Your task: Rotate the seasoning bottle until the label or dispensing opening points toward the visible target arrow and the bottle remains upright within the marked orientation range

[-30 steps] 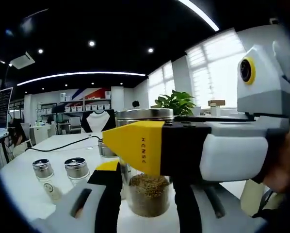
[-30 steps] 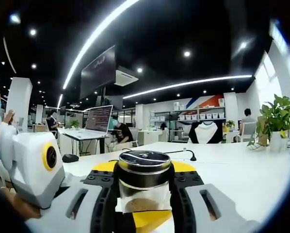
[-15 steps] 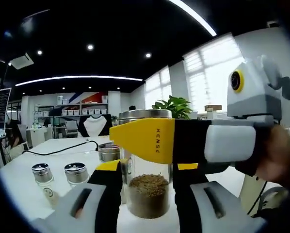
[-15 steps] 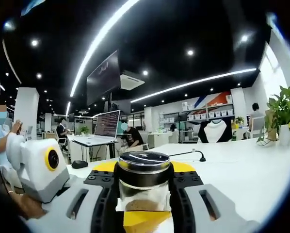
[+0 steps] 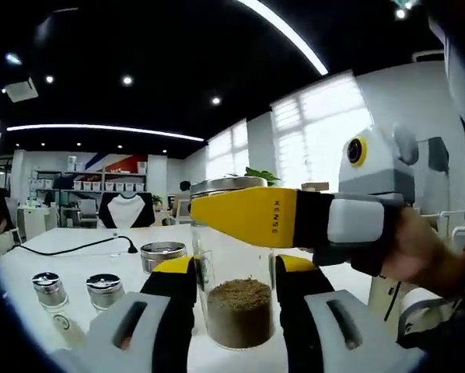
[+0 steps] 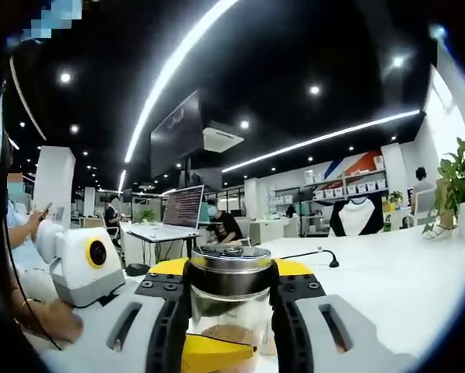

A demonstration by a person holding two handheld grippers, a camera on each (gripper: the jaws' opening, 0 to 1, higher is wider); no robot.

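Observation:
A clear glass seasoning bottle point(image 5: 236, 311) with brown granules and a steel lid point(image 5: 226, 186) stands upright on the white table point(image 5: 77, 256). My left gripper point(image 5: 234, 266) is shut on the bottle's lower body, a black-and-yellow jaw on each side. The right gripper's yellow finger point(image 5: 248, 219) crosses the bottle just under the lid, with a hand point(image 5: 419, 252) behind it. In the right gripper view, my right gripper point(image 6: 229, 273) is shut on the bottle point(image 6: 228, 311) at its lid point(image 6: 229, 259). The left gripper's yellow tip point(image 6: 213, 353) shows below, and its white body point(image 6: 83, 264) is at the left.
Two small steel-capped shakers point(image 5: 50, 289) point(image 5: 104, 286) and a low round tin point(image 5: 162, 252) stand on the table to the left. A black cable point(image 5: 77, 247) runs across it. A laptop point(image 6: 182, 211) and seated people are further back, and a plant point(image 6: 462, 183) stands at the right.
Both views have swung, so the cameras moved. The right gripper's body has drawn further off and to the right of the left one. The bottle stays held between both pairs of jaws.

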